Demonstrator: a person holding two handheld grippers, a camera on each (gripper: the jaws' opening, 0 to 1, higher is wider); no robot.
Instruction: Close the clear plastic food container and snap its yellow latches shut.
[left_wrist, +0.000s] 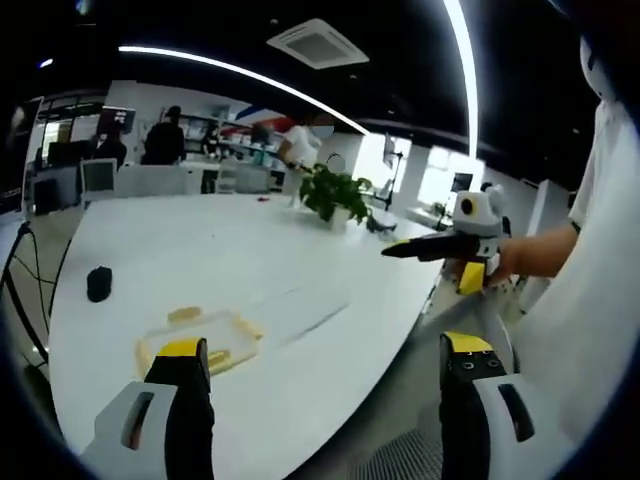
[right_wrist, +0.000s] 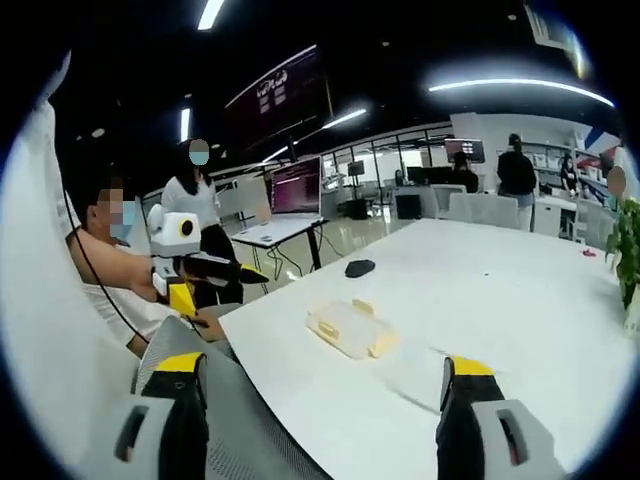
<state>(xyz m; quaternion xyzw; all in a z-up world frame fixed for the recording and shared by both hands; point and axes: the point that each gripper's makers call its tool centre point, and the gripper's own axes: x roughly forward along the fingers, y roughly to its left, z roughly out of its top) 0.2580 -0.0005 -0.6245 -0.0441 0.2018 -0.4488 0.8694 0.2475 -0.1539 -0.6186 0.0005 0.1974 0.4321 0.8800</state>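
A clear plastic food container (left_wrist: 200, 338) with yellow latches lies flat on the white table (left_wrist: 230, 250), near its front edge. In the right gripper view the container (right_wrist: 348, 326) sits beyond the jaws; its latches are too small to judge. My left gripper (left_wrist: 323, 345) is open, jaws wide apart, held short of the table with the container just past its left jaw. My right gripper (right_wrist: 322, 360) is also open and holds nothing. Each gripper appears in the other's view, held in the air off the table: the right gripper (left_wrist: 408, 249) and the left gripper (right_wrist: 245, 271).
A small black object (left_wrist: 98, 283) (right_wrist: 358, 268) lies on the table beyond the container. A potted plant (left_wrist: 335, 192) stands at the far side. A grey chair back (right_wrist: 235, 410) is below the right gripper. People stand and sit around the office.
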